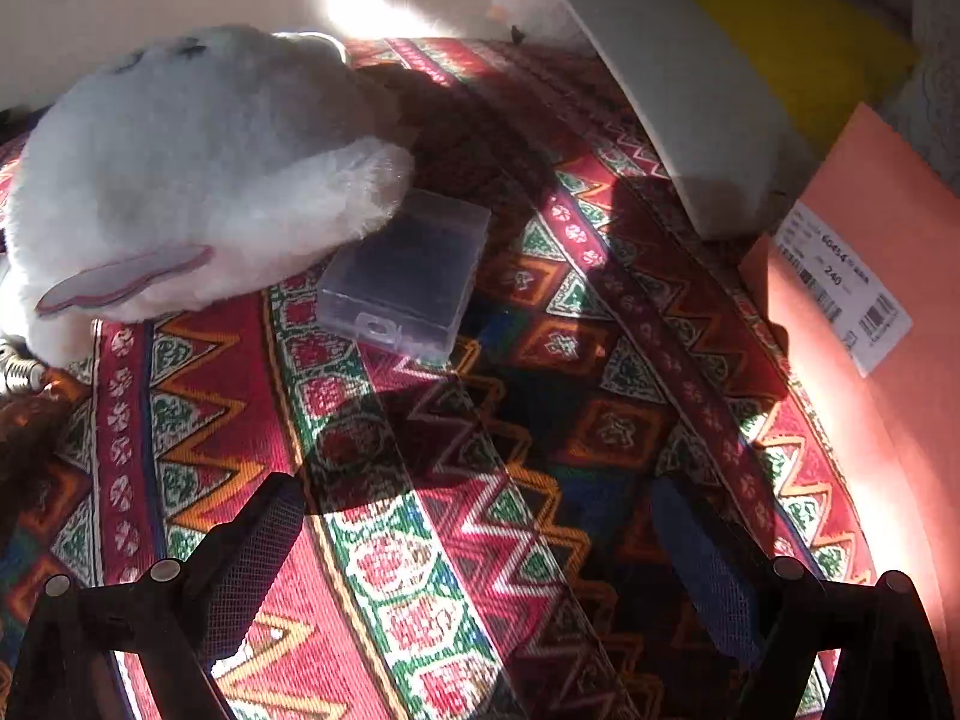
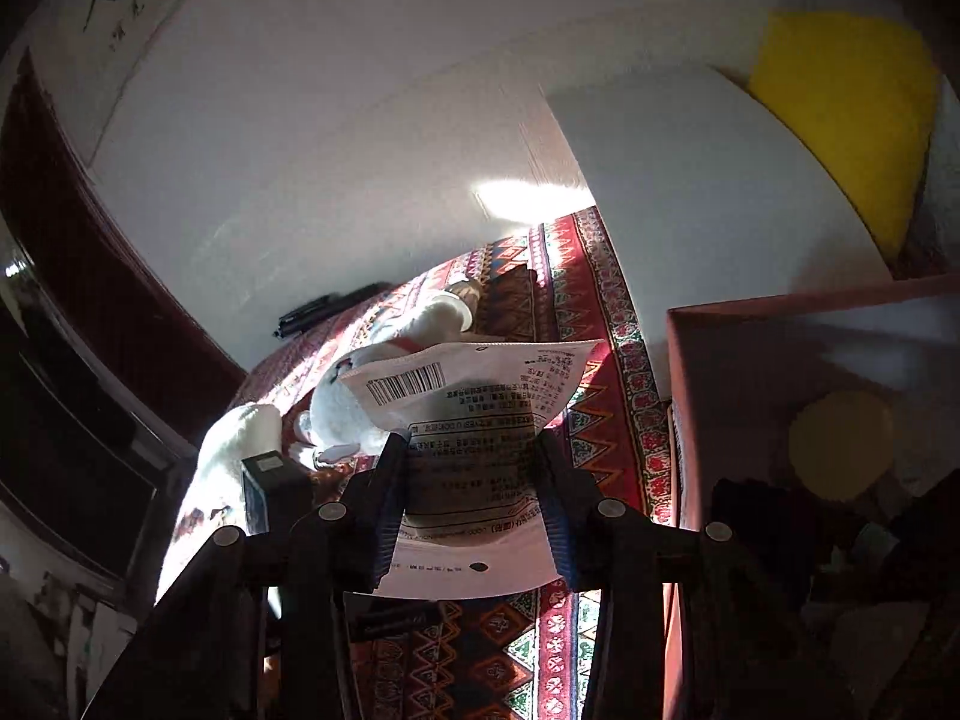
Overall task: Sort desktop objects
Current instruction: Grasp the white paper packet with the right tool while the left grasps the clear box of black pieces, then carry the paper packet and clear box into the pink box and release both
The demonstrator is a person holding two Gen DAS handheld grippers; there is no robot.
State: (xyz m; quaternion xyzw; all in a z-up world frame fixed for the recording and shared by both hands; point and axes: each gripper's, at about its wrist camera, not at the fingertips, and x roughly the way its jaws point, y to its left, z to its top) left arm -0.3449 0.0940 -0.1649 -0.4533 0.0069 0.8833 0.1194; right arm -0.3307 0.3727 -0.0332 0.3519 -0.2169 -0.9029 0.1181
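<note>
Right claw (image 2: 474, 480) clamped on a white printed packet (image 2: 474, 396), lifted above the patterned desk cloth (image 2: 606, 420). Step in hand, I judge: carrying it to the reddish box (image 2: 684, 372) just right; next, swing over the rim, release. Left claw (image 1: 480, 540) wide open, empty, low. Clear plastic case (image 1: 408, 276) ahead, touching the white plush toy (image 1: 198, 168).

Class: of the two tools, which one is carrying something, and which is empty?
The right tool carries something: it is shut on a white printed packet. The left tool is open and empty above the patterned cloth.
</note>
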